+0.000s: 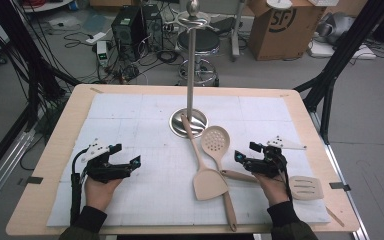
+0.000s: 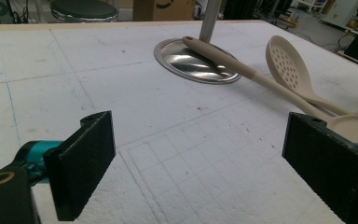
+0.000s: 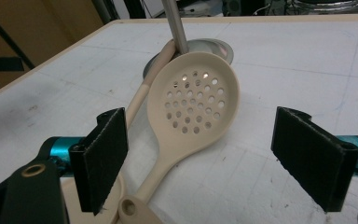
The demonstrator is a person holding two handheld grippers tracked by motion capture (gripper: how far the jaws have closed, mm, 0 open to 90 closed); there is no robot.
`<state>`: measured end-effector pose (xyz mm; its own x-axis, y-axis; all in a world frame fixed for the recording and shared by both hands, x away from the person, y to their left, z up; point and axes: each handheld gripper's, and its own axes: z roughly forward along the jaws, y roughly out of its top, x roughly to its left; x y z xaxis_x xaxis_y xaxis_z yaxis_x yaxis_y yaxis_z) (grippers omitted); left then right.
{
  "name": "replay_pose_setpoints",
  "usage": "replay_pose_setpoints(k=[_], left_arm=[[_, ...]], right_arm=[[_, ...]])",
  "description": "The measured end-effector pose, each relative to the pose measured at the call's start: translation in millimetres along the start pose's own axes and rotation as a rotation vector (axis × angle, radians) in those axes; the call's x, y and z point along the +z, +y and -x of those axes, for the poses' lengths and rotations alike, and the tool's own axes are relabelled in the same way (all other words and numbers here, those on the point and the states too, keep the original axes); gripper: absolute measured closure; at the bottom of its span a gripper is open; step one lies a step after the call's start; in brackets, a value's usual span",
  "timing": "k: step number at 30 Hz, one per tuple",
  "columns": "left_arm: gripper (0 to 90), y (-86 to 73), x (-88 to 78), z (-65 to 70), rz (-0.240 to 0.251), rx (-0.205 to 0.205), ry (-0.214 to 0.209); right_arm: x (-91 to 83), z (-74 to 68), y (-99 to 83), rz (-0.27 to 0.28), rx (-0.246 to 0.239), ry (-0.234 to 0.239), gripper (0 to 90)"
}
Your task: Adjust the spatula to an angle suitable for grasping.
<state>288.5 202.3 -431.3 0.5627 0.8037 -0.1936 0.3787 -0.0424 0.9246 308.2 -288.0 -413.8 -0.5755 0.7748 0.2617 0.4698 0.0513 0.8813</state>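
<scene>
Skimmer spoon (image 3: 193, 105) looks light, stiff and smooth — we would take its handle; both the right gripper (image 3: 198, 154) and the left gripper (image 2: 200, 163) stand apart, empty.

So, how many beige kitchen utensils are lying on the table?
3. The solid turner lies mid-table, its handle tip resting on the stand's metal base. The perforated spoon lies just right of it. The slotted turner lies at the right edge, beside the right hand.

Grey floor strewn with cables (image 1: 80, 37), a black stool (image 1: 198, 42), apparently a cardboard box (image 1: 280, 25)
</scene>
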Motion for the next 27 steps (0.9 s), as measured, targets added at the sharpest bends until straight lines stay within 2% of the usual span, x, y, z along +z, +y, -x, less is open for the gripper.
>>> replay_pose_setpoints(k=[18, 25, 27], left_arm=[[10.0, -1.0, 1.3, 1.4, 0.000, 0.005, -0.004], [10.0, -1.0, 1.1, 1.1, 0.002, 0.003, -0.001], [10.0, -0.9, 0.9, 0.9, 0.003, 0.004, 0.001]], right_arm=[[1.0, -3.1, 0.0, -0.001, -0.002, 0.010, 18.0], [4.0, -12.3, 2.6, -0.002, 0.003, 0.031, 18.6], [5.3, -14.9, 4.2, -0.005, 0.006, 0.038, 26.5]])
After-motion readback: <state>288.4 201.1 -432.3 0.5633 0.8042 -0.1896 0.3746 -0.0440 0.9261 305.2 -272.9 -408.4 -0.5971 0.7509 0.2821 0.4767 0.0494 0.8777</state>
